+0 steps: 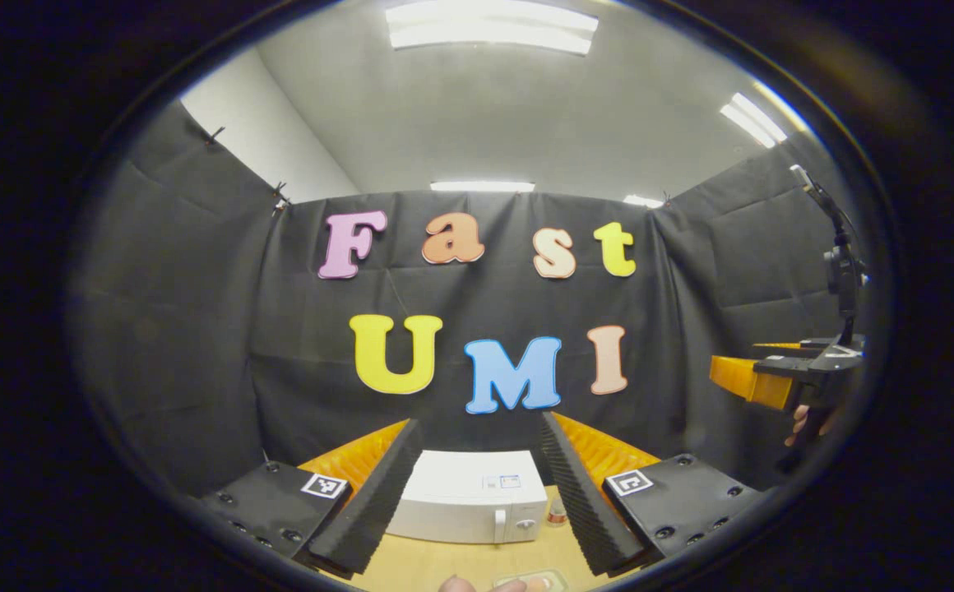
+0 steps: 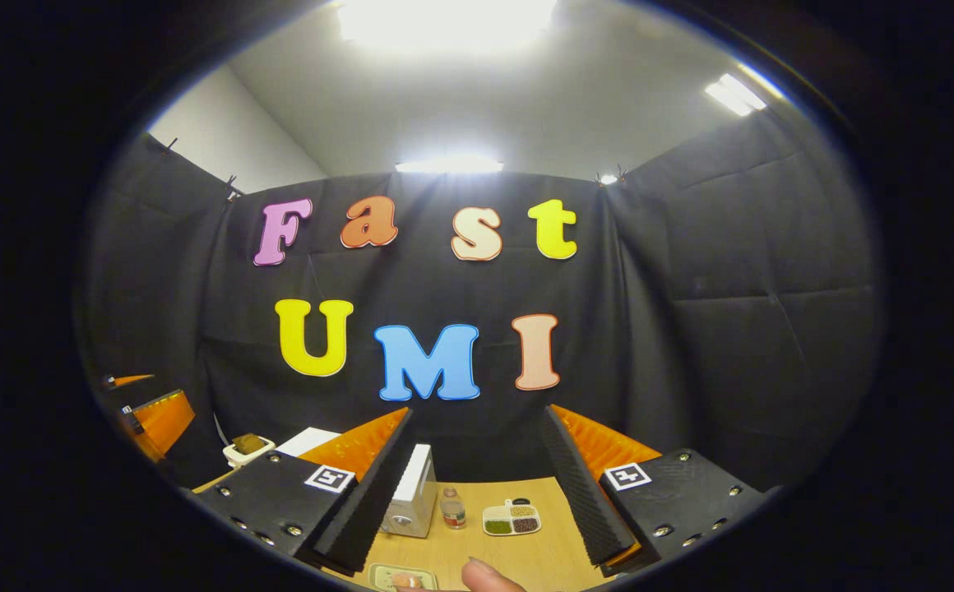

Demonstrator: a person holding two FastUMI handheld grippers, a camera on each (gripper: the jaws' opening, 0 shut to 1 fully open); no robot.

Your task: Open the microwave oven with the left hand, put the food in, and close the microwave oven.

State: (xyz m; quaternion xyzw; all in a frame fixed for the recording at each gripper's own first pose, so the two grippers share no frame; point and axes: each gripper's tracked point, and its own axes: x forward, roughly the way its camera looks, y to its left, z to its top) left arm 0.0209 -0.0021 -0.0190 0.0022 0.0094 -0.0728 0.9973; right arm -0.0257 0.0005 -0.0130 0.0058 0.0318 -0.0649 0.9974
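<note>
- Between my left gripper fingers, which stand spread wide with nothing in them, the microwave sits straight ahead on the wooden table, its door shut and its knobs at the right end of the front.
- Nearest to me in the left gripper view, a fingertip and the edge of a small tray peek in at the bottom; I judge I should pass over them without a knock.
- My right gripper is spread open too and carries nothing; a thumb shows at the bottom edge, and close by it lies a light dish with something pale on it.
- Farther along the table in the right gripper view sits a divided tray of food, just beside a small bottle, which stands just beside the microwave's right side.
- The step in hand, as I judge it, is the opening, not yet begun. I should bring my left fingers down and forward to the door's free edge, take a firm hold and swing along the hinge's arc rather than tug straight, or the light box may slide.
- I cannot make out a handle from here, so I should look closer first.
- Well off to the right, my other gripper hangs in the air; it should wait clear of the door's swing.
</note>
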